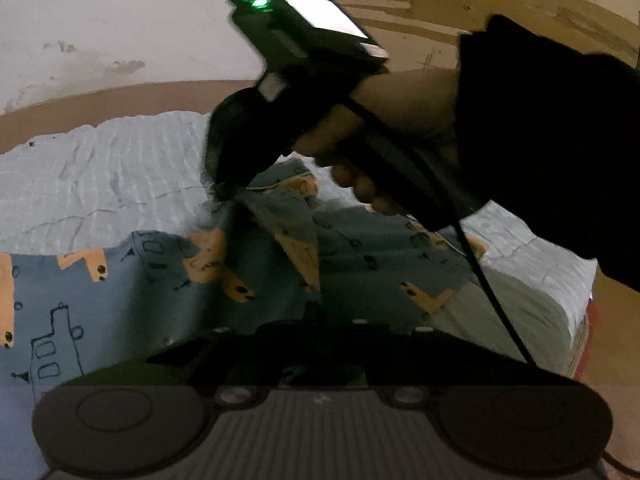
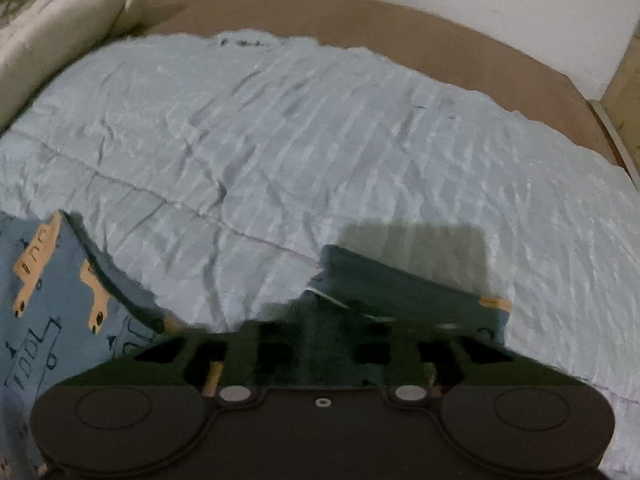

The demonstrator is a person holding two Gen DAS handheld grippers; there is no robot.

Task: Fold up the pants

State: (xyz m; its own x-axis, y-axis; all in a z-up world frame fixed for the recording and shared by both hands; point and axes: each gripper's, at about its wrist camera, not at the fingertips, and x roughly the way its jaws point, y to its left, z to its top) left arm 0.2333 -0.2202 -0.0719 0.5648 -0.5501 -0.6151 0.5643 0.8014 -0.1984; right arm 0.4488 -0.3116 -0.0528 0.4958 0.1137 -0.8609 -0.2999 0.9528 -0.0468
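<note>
The pants (image 1: 160,280), blue with orange print, lie on a pale quilt (image 2: 320,140) near its front edge. The quilt covers a brown bed (image 2: 360,12) against a white stained wall (image 1: 120,20). Both grippers, left (image 1: 316,320) and right (image 2: 320,320), are clamped on pants fabric.

Dim, motion-blurred fisheye views with dark, curved corners.
</note>
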